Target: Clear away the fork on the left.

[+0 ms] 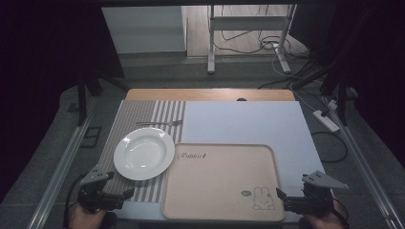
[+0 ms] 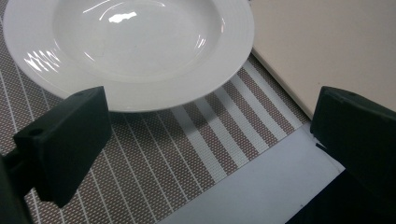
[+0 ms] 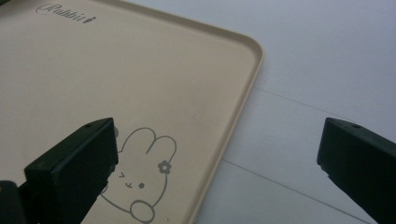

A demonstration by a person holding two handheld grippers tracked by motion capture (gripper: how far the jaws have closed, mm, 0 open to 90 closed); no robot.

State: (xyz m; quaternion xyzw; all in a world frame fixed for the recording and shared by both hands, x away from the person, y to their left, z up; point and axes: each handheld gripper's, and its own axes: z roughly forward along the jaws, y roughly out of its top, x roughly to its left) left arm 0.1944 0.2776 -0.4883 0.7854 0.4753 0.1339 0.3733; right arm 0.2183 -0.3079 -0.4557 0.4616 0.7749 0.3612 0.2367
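White plate: deep, round, empty, sits on striped placemat at table's left half, its right rim just beside or touching the left edge of beige tray; contact can't be told from high view. In left gripper view the plate lies ahead of the jaws, near rim between and just beyond them, no pad touching it; placemat stripes run under it, tray corner at upper right.

Tray: flat, rounded corners, low rim, empty, printed w/ script word at its far left and a rabbit drawing at its near right corner. Rests on pale sheet covering the table's right part. In right gripper view, tray w/ rabbit sits left of centre, sheet to the right.

Fork: lies crosswise on placemat, beyond the plate, apart from it.

Left gripper: at near left edge, by the placemat's near corner, jaws spread wide, nothing between pads, holding nothing. Right gripper: at near right, beside tray's near right corner; jaws wide apart, straddling the tray rim in its own view w/o touching, holding nothing.

Wooden table edge shows at the far side; floor w/ cables and metal stand beyond.
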